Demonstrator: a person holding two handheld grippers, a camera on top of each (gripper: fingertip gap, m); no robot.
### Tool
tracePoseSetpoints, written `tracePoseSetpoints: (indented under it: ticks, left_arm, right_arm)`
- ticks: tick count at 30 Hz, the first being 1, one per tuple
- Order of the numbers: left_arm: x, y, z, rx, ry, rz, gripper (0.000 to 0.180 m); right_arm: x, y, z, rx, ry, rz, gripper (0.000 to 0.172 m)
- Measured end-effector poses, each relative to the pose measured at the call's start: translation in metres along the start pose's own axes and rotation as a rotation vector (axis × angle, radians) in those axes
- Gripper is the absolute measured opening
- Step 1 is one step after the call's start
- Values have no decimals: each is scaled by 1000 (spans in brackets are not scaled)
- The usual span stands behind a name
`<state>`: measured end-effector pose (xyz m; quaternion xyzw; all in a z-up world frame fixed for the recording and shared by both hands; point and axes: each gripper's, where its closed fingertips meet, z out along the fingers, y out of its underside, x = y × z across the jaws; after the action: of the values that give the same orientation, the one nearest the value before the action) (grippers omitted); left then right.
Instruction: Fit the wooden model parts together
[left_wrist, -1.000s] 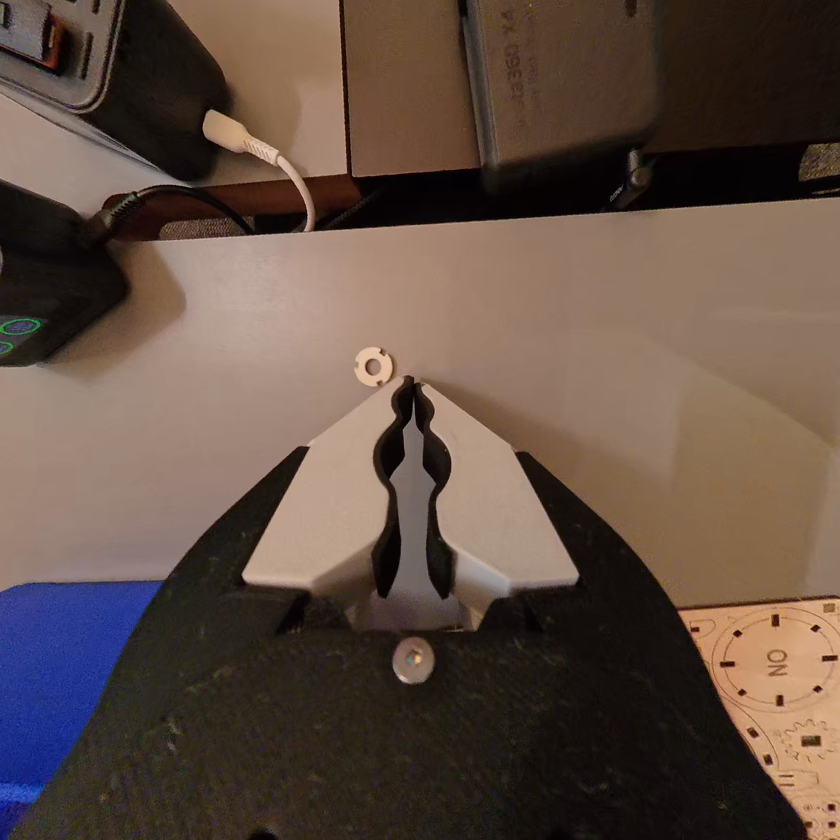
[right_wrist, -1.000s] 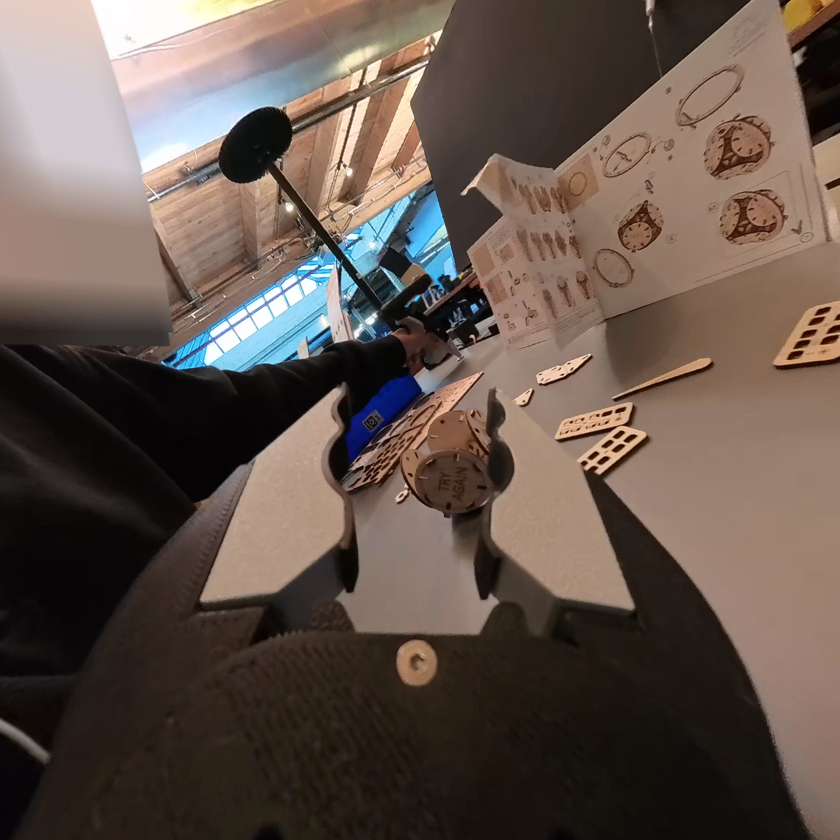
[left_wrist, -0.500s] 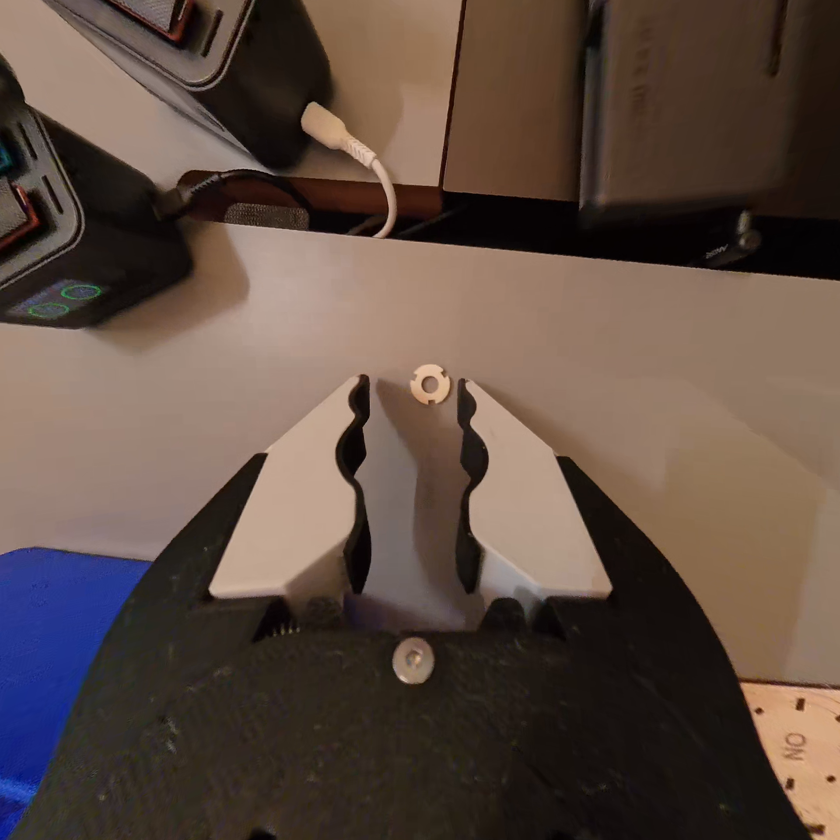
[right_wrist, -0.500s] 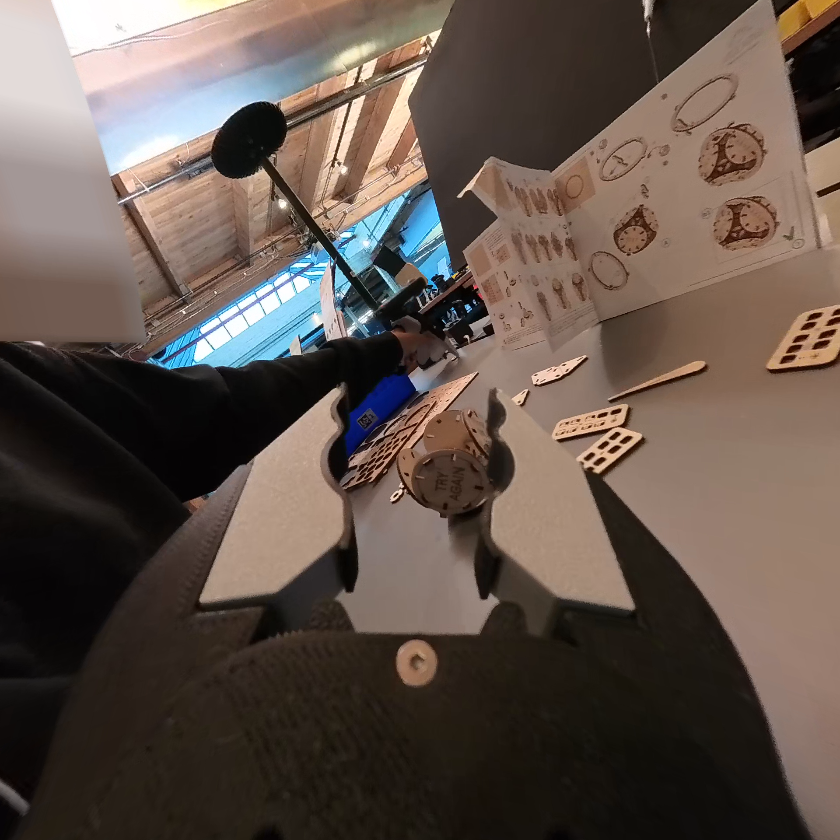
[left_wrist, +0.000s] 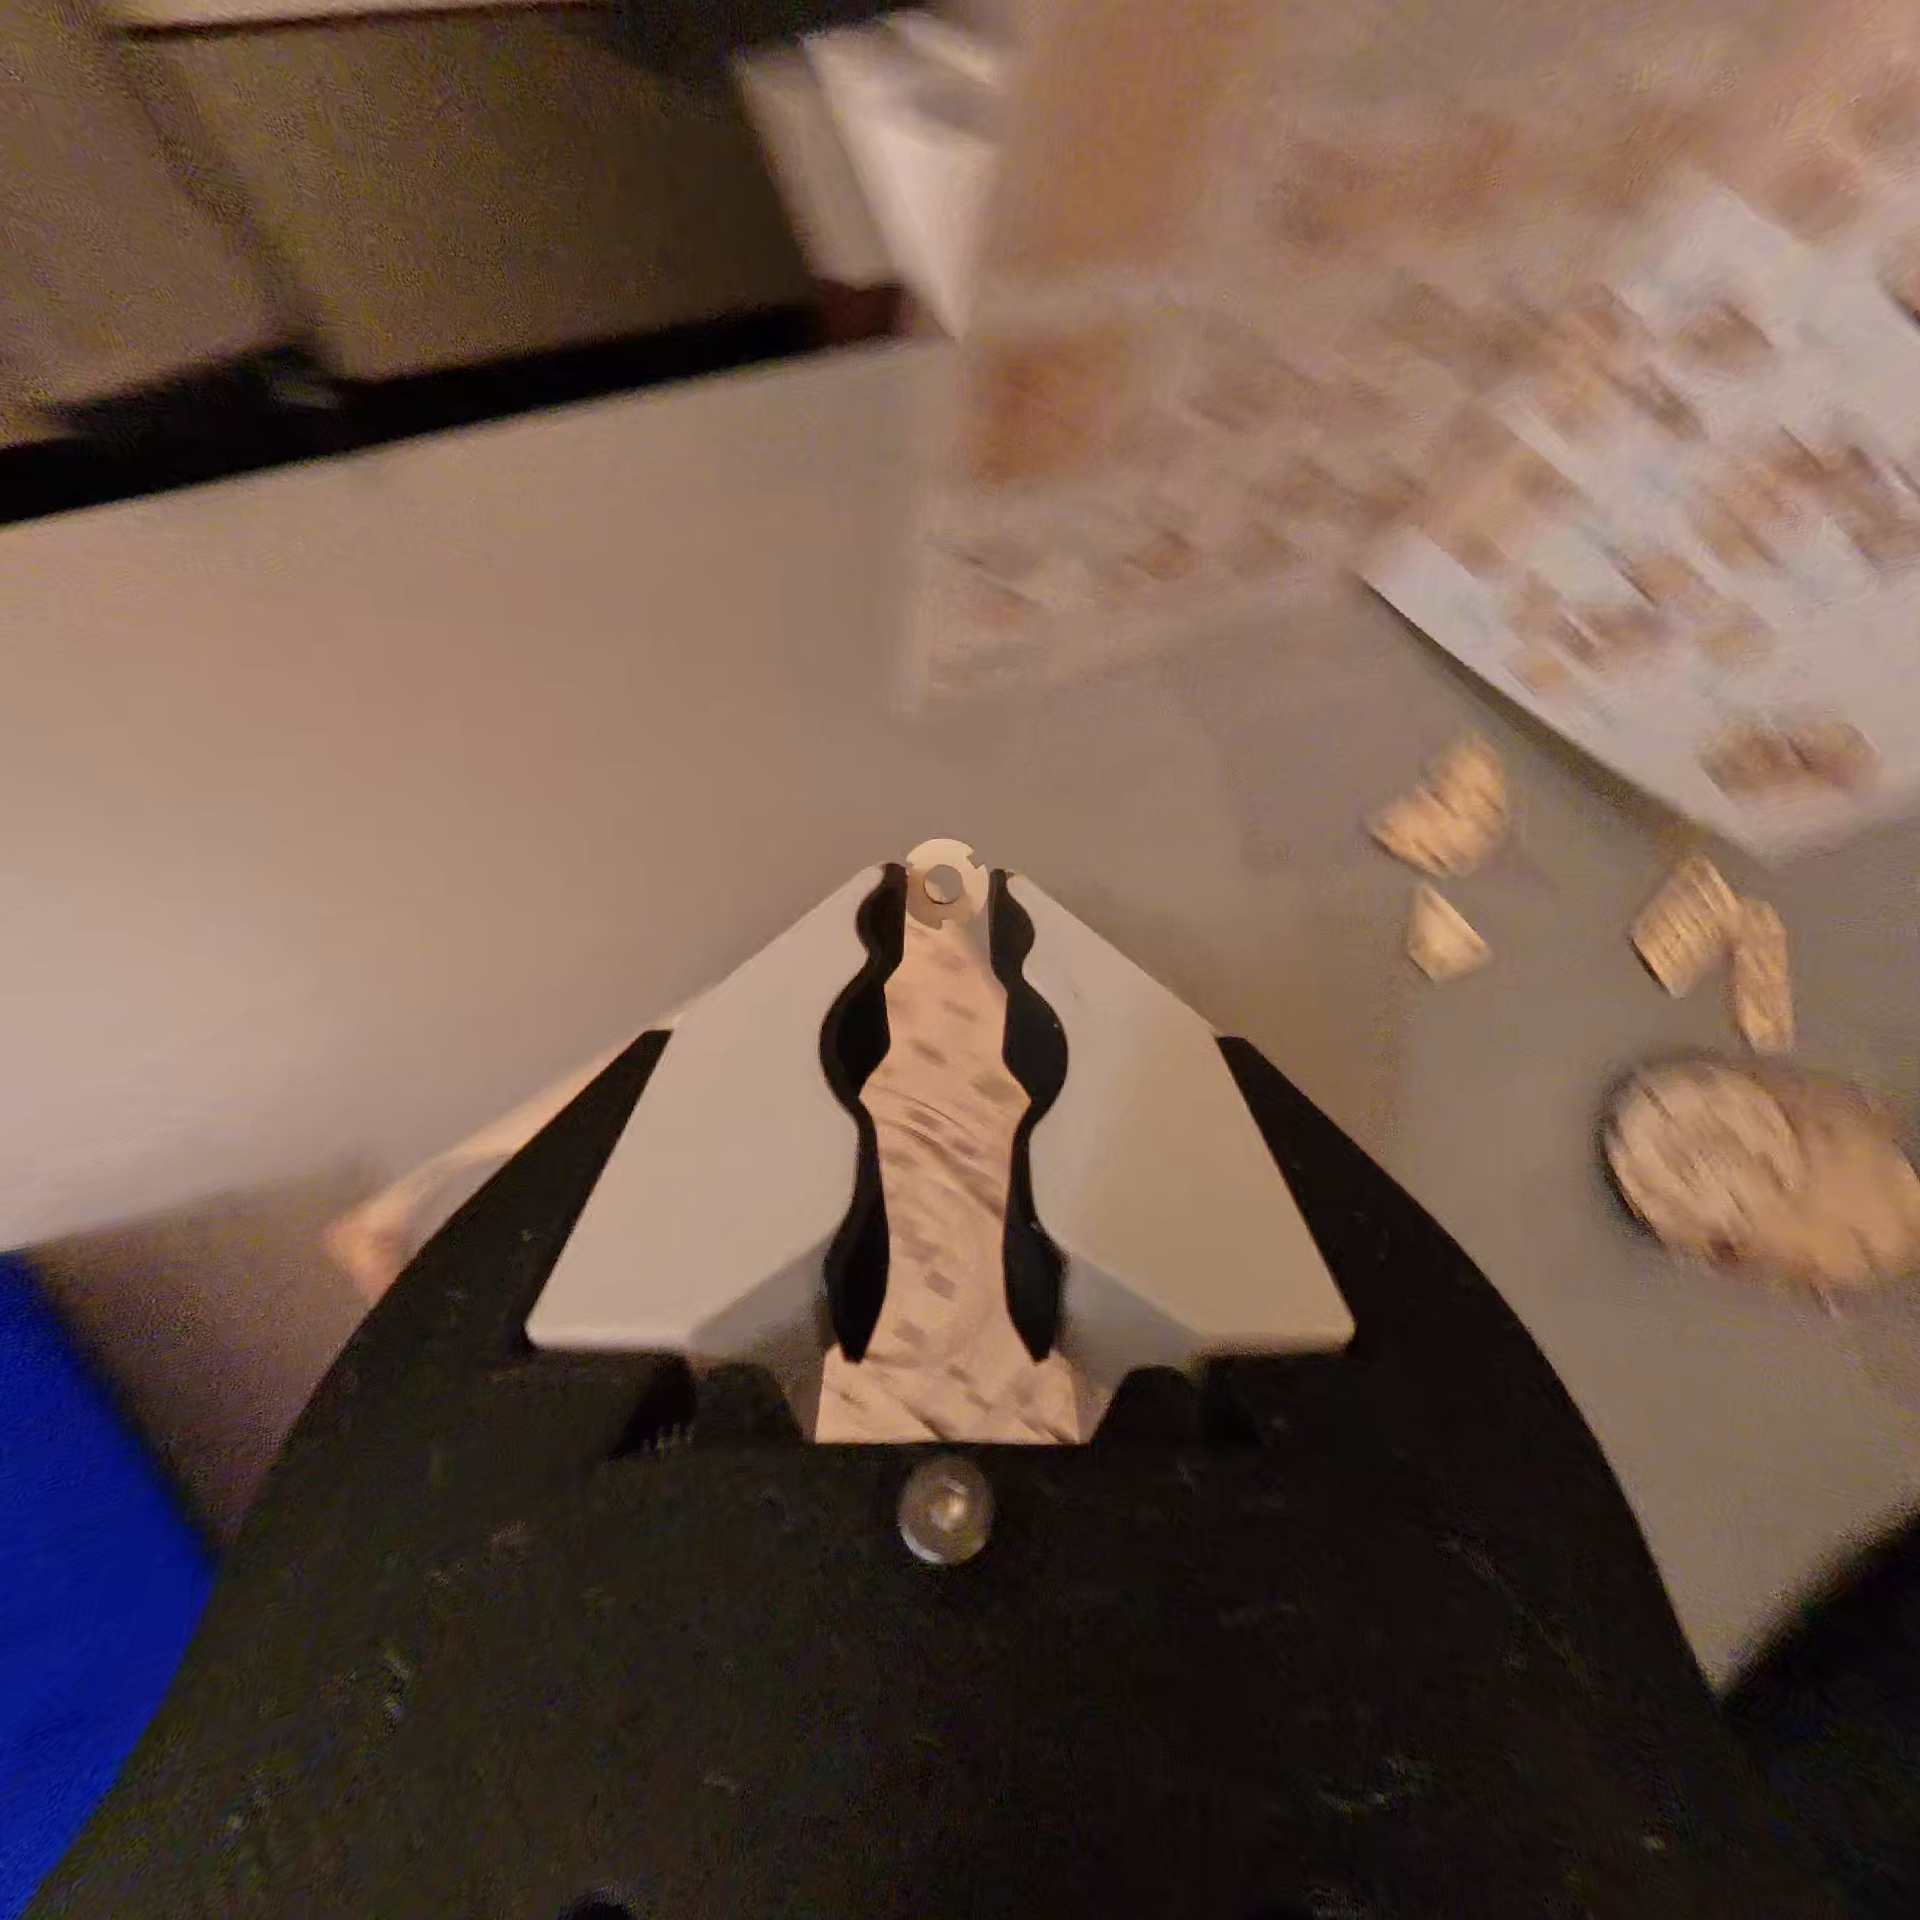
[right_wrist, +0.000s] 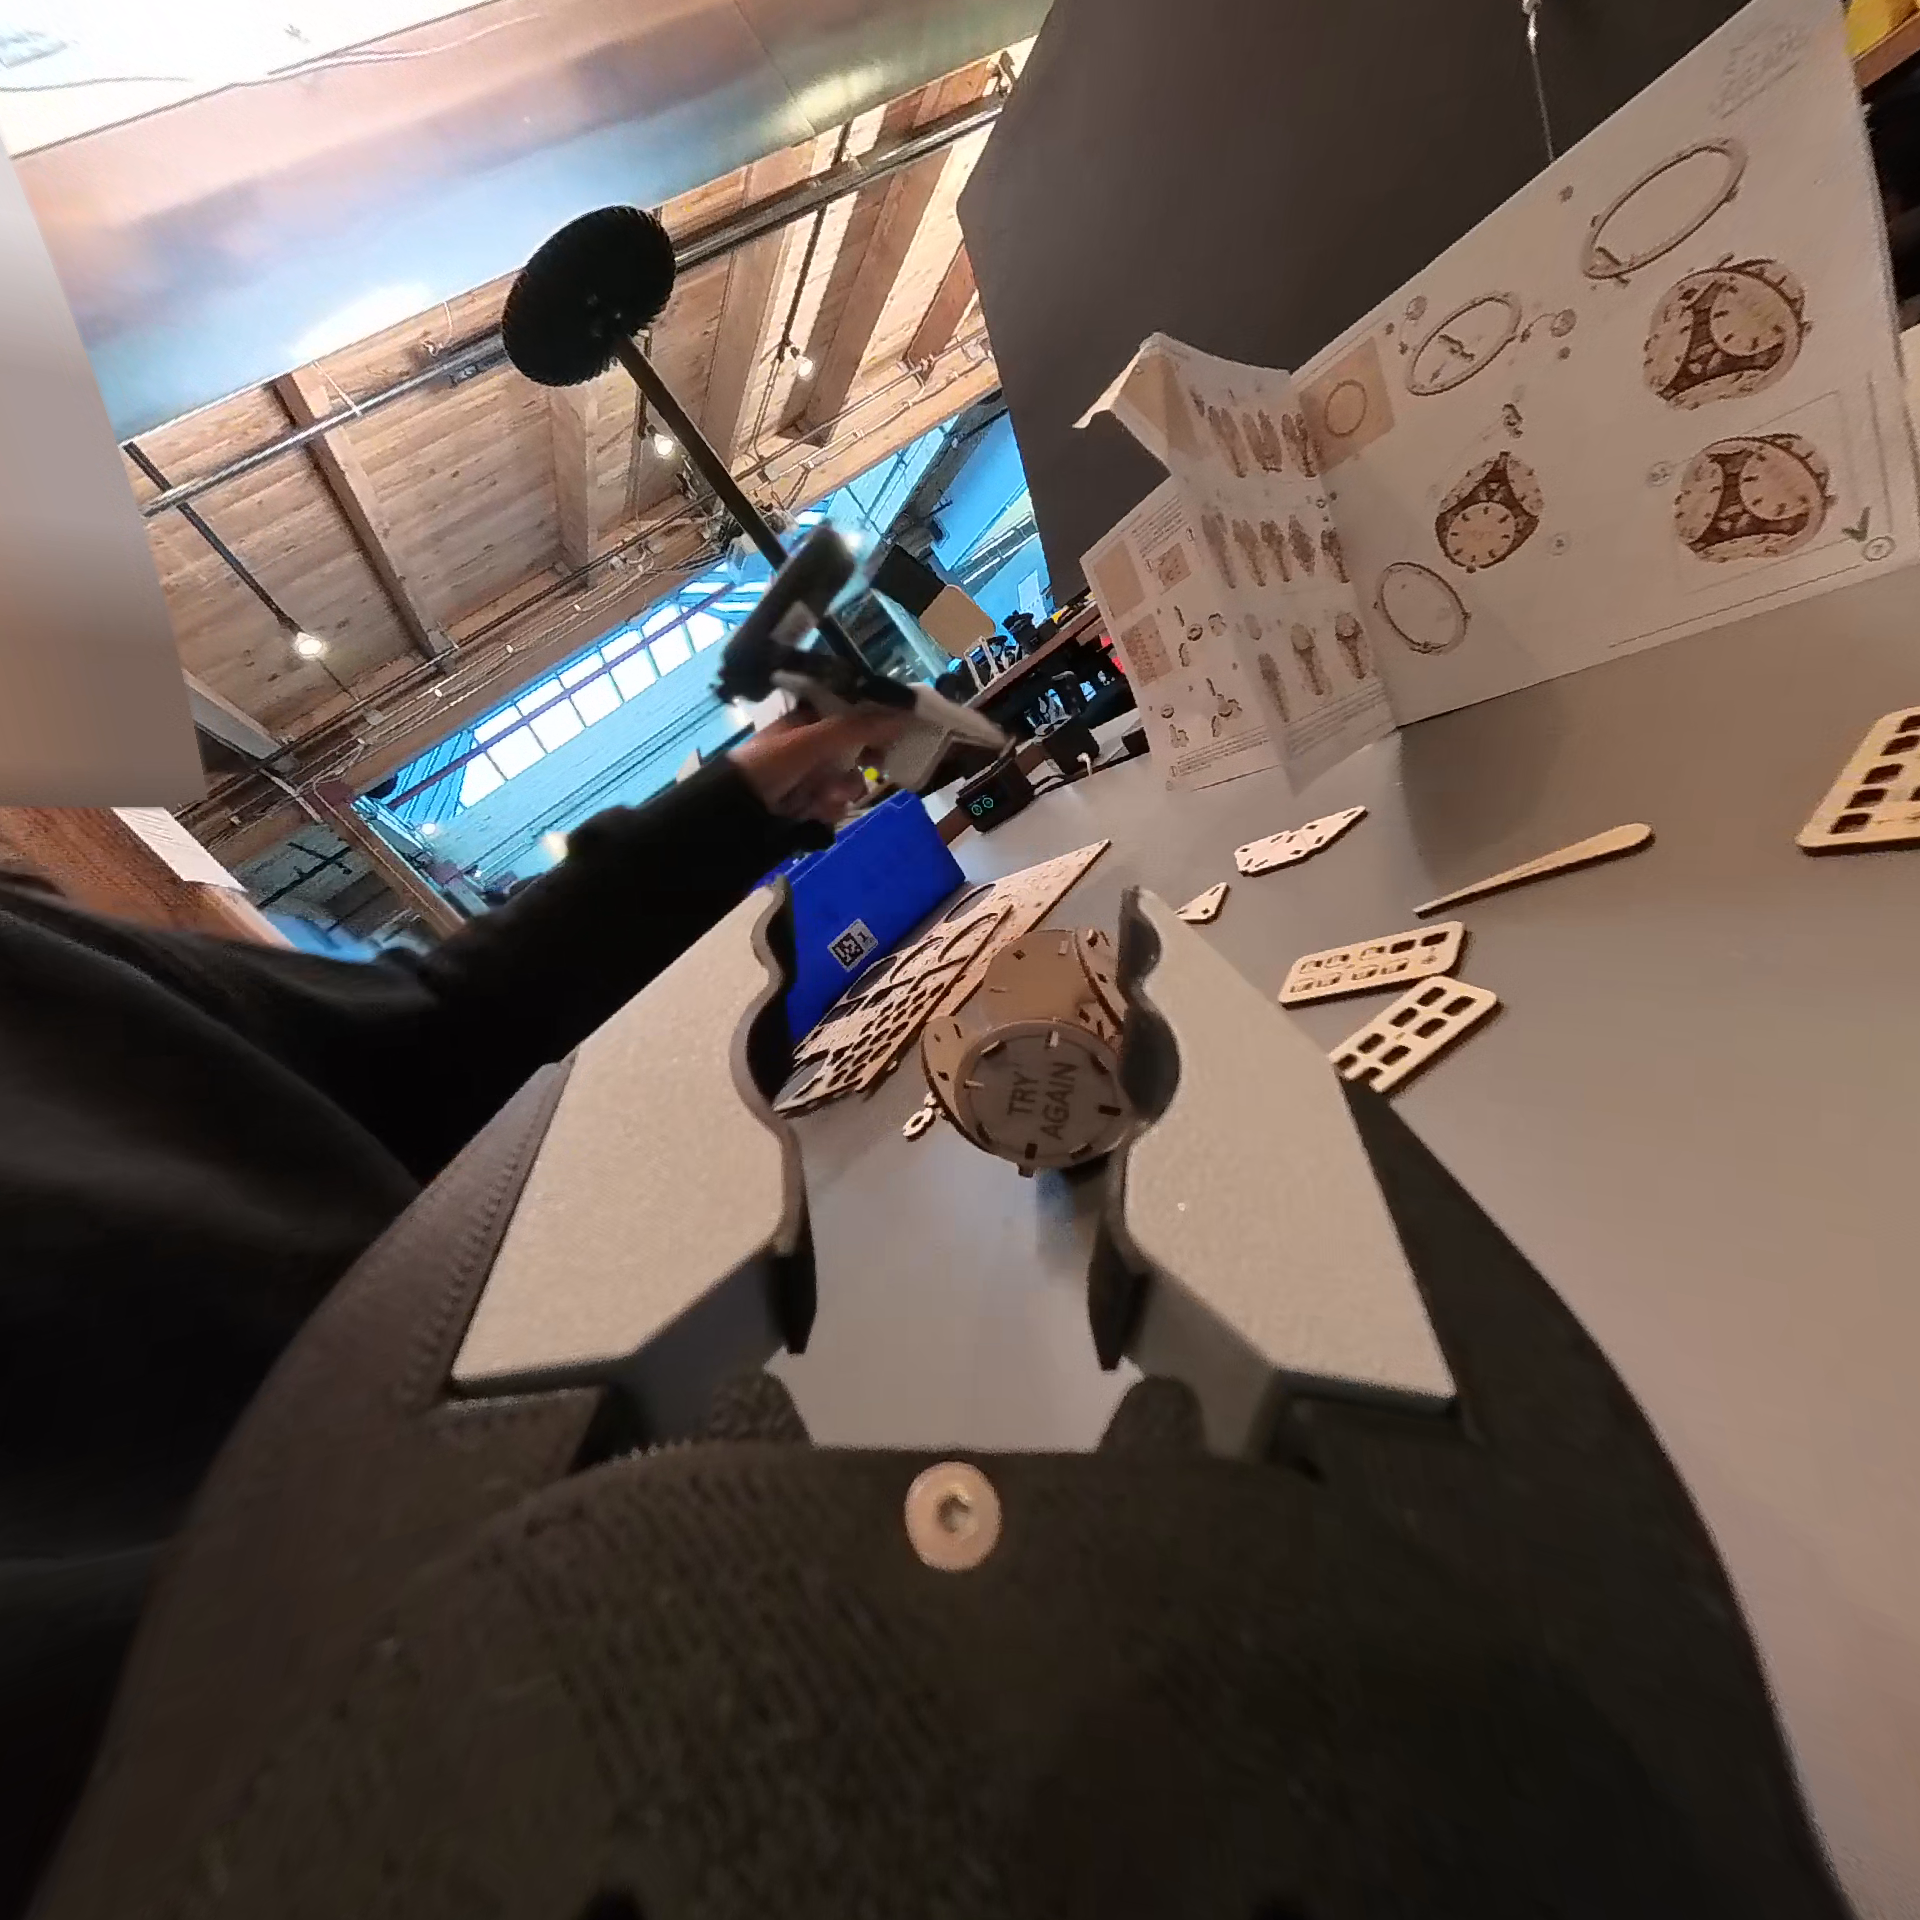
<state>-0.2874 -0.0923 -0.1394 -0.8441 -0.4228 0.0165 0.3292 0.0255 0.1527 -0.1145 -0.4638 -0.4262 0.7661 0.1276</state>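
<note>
My left gripper (left_wrist: 943, 883), at the centre of its frame, has its fingers (left_wrist: 1091, 1039) pinched on a small pale wooden ring (left_wrist: 940, 881) with a notched rim, held at the very tips above the grey counter (left_wrist: 416, 779). My right gripper (right_wrist: 951, 935) rests low on the counter with fingers spread wide; a round wooden drum assembly (right_wrist: 1034, 1060) stands between them, against the right finger (right_wrist: 1236, 1122) and clear of the left one. A perforated wooden sheet (right_wrist: 935, 977) and blue bin (right_wrist: 868, 904) lie just behind, folded instruction sheets (right_wrist: 1507, 457) at upper right.
</note>
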Motion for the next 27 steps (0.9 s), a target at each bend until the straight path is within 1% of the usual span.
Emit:
tracePoseSetpoints:
  ticks: [1, 3, 4, 6, 7, 8, 10, 13, 16, 19, 22, 25, 27]
  left_arm:
    - [42, 22, -5, -14, 60, 76, 14]
    - [129, 79, -15, -54, 219, 186, 14]
    - [161, 108, -18, -70, 245, 218, 14]
    - [203, 159, -15, -88, 217, 311, 14]
    - [216, 177, -14, -87, 190, 350, 15]
    - [224, 187, -12, -72, 162, 373, 15]
    - [227, 197, -9, -35, 115, 398, 15]
    - [224, 206, -3, -31, 152, 406, 15]
    - [218, 209, 3, -26, 199, 361, 15]
    - [230, 212, -1, 8, 276, 338, 28]
    - [228, 212, -6, 70, 239, 348, 28]
    - [215, 213, -13, 130, 168, 347, 28]
    - [209, 213, -17, 163, 160, 333, 28]
  right_arm:
    - [-1, 0, 0, 0, -3, -1, 61]
    - [-2, 1, 1, -4, -9, 0, 62]
    - [-2, 3, 2, -13, -7, 0, 64]
    - [-4, 8, 6, -45, -7, -9, 65]
    - [-6, 12, 8, -64, -7, -20, 66]
    - [-8, 15, 10, -85, -10, -36, 66]
    - [-12, 24, 15, -136, -10, -72, 68]
    - [-13, 35, 22, -208, 14, -117, 74]
    - [-12, 36, 23, -212, 39, -143, 76]
    - [-13, 33, 19, -187, 40, -135, 77]
    - [-13, 29, 16, -159, 35, -120, 76]
    - [-11, 25, 15, -140, 37, -121, 74]
    - [-10, 19, 12, -115, 49, -140, 72]
